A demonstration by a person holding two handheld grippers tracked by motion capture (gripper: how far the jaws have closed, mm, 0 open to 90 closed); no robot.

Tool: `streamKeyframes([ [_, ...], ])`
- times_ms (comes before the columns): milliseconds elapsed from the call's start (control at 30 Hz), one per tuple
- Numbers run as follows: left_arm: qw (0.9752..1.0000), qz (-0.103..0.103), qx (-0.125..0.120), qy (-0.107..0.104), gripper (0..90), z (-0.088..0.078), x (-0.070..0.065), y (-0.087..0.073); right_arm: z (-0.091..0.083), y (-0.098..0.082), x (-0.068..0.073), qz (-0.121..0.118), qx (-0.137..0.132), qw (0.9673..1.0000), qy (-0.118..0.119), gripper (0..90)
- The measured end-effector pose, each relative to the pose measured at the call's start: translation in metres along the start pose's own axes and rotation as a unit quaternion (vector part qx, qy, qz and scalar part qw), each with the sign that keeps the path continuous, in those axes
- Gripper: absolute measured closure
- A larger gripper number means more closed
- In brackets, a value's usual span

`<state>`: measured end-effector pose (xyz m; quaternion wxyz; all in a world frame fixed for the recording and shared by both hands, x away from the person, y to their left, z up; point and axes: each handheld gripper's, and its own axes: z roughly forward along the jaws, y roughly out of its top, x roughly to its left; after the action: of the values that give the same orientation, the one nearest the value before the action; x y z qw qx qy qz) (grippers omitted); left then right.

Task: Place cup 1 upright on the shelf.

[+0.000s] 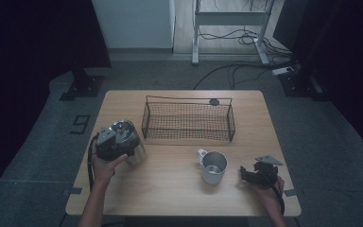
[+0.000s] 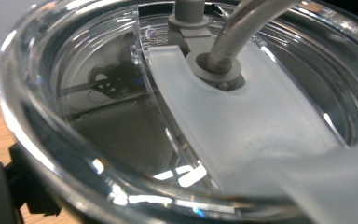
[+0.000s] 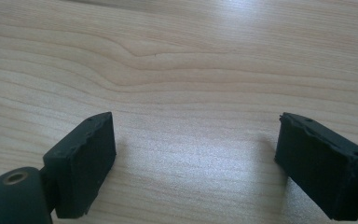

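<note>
Steel and clear plastic make up the tumbler (image 1: pixel 128 137) at the left gripper (image 1: pixel 111 142), which sits against its near-left side, just off the left front corner of the wire basket (image 1: pixel 187 119). In the left gripper view the tumbler's transparent lid (image 2: pixel 121 116) looms right in front of the camera, with a frosted slider across it and a straw (image 2: pixel 242 32) rising through a grey grommet. One black jaw shows at the lower left, outside the lid's rim, touching or nearly touching it; the other jaw is hidden, so I cannot tell whether this gripper grasps the tumbler or merely rests at it.

Forward of the basket's right half stands a metal mug (image 1: pixel 212 166), upright, handle toward the basket. The right gripper (image 1: pixel 257 174) lies to the right of that mug, apart from it and well away from the basket. In the right gripper view its jaws stand spread with bare wooden table (image 3: pixel 191 70) between them, grasping nothing.
</note>
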<state>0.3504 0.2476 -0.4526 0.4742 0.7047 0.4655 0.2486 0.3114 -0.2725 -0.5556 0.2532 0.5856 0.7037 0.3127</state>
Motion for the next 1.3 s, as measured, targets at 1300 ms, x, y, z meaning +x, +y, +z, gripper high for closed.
streamKeyframes([
  [1300, 0.9995, 0.023, -0.012, -0.016, 3.6, 0.009, -0.028, 0.033, 0.000, 0.000, 0.000, 0.002, 0.000, 1.0000, 0.000, 12.5],
])
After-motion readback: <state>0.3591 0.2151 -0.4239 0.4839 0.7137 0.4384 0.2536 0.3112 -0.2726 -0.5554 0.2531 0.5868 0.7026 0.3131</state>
